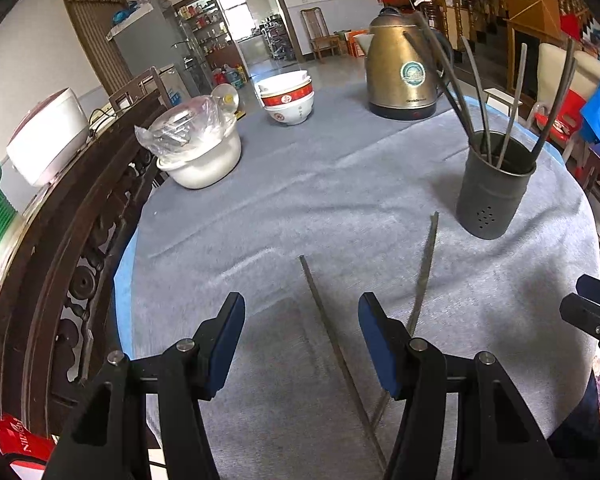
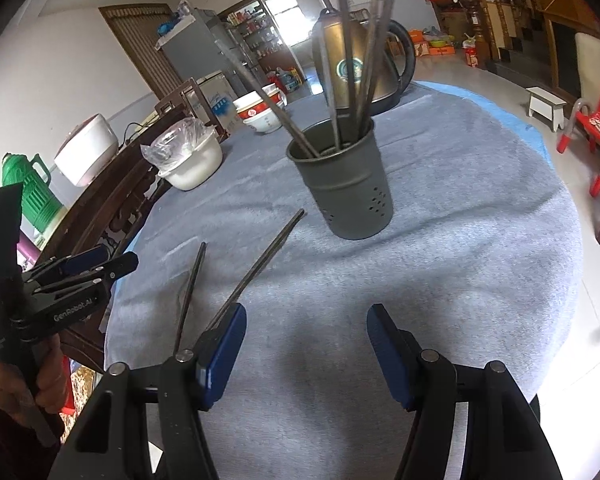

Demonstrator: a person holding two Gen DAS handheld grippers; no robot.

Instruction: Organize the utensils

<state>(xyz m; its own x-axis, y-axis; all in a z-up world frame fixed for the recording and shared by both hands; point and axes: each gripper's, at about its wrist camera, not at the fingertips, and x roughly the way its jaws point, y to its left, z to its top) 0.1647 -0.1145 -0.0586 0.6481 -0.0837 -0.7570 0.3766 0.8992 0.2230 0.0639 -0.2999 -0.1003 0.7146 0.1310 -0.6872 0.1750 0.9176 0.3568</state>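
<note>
Here, chopstick [image 1: 332, 344] between open left tool [image 1: 302, 320] fingers, untouched.

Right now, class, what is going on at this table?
A person holds a gripper in each hand over a round table, sorting chopsticks. Several already stand in the dark holder. Two loose chopsticks lie on the grey cloth. The left gripper and right gripper are both open and empty.
</note>
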